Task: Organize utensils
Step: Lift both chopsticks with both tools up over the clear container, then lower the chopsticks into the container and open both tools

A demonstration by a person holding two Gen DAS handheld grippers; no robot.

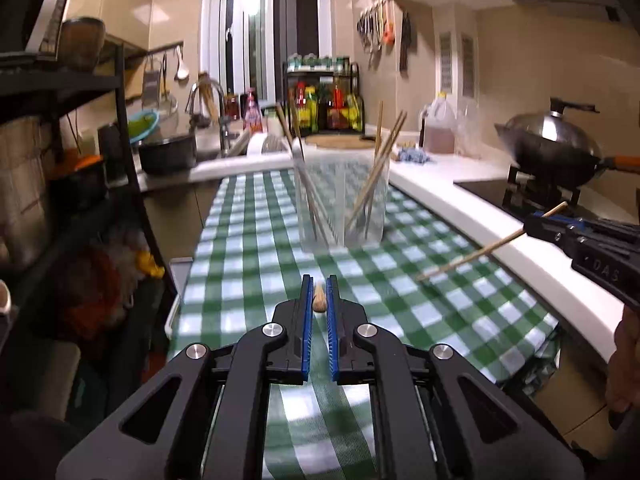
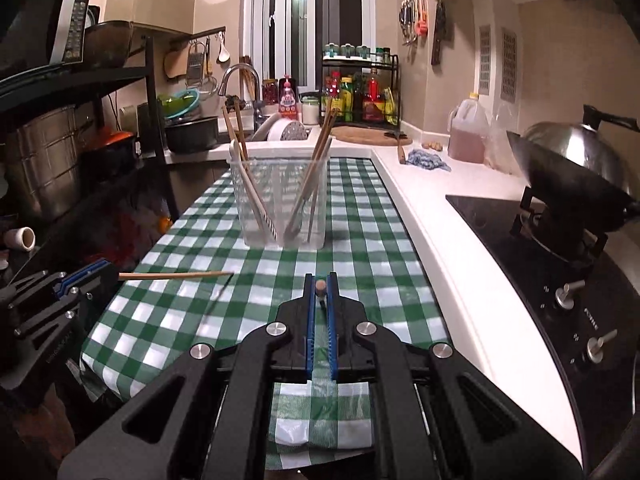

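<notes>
Over on the stove (image 2: 500, 224) sits a lidded wok (image 2: 576, 164), and back along the white counter (image 2: 452, 276) there's a jug of brown liquid (image 2: 466, 132) beside a crumpled blue cloth (image 2: 428, 160). Far corner, a rack of sauce bottles (image 2: 360, 96); a curved tap (image 2: 240, 76) stands at the sink; green checked tablecloth (image 2: 360, 240) up front.

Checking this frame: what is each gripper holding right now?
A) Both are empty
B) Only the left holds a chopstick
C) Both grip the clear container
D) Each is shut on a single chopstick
D: the left gripper pinches a chopstick end-on between its blue pads, and the right gripper likewise clamps a chopstick, while the clear container stands apart on the checked cloth.
</notes>
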